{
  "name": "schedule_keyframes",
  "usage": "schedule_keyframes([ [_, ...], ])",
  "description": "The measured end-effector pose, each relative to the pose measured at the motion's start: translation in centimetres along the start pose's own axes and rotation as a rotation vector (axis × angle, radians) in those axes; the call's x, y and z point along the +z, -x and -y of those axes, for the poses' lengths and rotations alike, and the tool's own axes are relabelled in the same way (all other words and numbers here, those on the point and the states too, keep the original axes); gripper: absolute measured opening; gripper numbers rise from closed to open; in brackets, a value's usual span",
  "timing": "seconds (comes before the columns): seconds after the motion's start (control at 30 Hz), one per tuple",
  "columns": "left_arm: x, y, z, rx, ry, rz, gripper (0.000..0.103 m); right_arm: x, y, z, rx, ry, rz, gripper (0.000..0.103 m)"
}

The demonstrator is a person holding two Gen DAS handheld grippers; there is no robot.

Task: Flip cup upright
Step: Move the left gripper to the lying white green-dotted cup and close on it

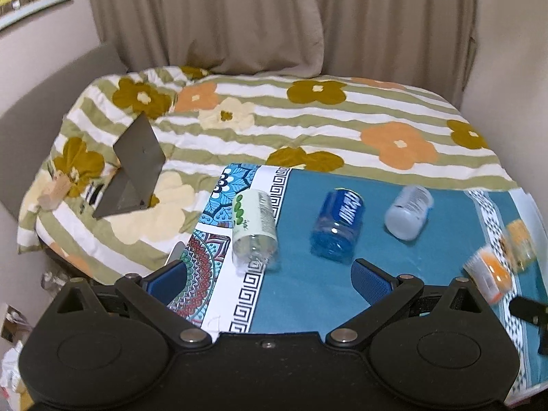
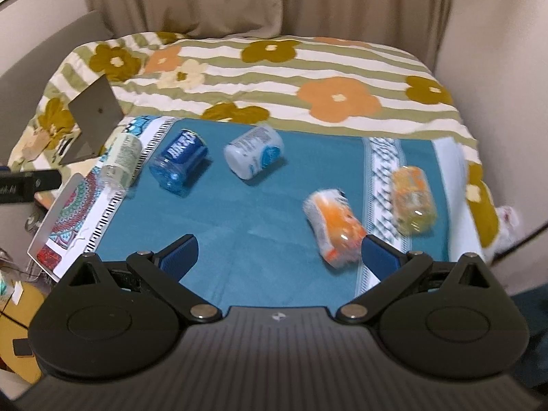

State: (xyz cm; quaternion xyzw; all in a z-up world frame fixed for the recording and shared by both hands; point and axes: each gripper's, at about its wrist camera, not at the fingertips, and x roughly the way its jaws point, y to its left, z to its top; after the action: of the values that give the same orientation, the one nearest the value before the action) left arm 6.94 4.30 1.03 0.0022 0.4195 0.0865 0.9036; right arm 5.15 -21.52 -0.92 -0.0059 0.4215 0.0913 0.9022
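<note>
Several plastic cups lie on their sides on a teal mat [image 1: 308,294] [image 2: 239,226]. From left: a green-labelled clear cup [image 1: 253,227] [image 2: 120,164], a blue cup [image 1: 337,226] [image 2: 179,164], a white cup [image 1: 407,210] [image 2: 253,156], an orange cup [image 1: 488,274] [image 2: 334,227] and a yellow-orange cup [image 1: 519,241] [image 2: 412,200]. My left gripper [image 1: 269,282] is open and empty, just in front of the green and blue cups. My right gripper [image 2: 279,251] is open and empty; its right finger [image 2: 378,253] is beside the orange cup.
The mat lies on a board over a flowered, striped blanket [image 1: 308,120] on a bed. A grey folded stand [image 1: 137,167] [image 2: 92,120] sits on the blanket at the left. Beige curtains [image 1: 274,17] hang behind. Clutter lies on the floor at the lower left.
</note>
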Motion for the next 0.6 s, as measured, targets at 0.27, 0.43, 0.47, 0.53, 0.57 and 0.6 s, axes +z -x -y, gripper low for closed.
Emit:
schedule_keyframes([
  [0.27,3.5,-7.5,-3.0,-0.055,0.046,-0.092,0.103,1.6,-4.9,-2.6,0.017,-0.011,-0.020,0.103],
  [0.43,4.9,-12.0,-3.9,-0.093,0.049,-0.156,0.097,2.1,-8.2,-4.1,0.017,-0.039,-0.055,0.103],
  [0.47,5.1,-12.9,-4.0,-0.102,0.051,-0.171,0.095,2.3,-9.0,-4.4,0.011,-0.040,-0.061,0.103],
  [0.53,5.4,-14.7,-4.3,-0.116,0.058,-0.204,0.094,2.5,-10.1,-5.0,0.004,-0.043,-0.075,0.103],
  [0.57,5.5,-15.5,-4.3,-0.122,0.062,-0.218,0.094,2.5,-10.6,-5.3,0.002,-0.047,-0.081,0.103],
  [0.6,5.6,-16.4,-4.3,-0.130,0.065,-0.236,0.094,2.6,-11.2,-5.5,-0.002,-0.051,-0.088,0.103],
])
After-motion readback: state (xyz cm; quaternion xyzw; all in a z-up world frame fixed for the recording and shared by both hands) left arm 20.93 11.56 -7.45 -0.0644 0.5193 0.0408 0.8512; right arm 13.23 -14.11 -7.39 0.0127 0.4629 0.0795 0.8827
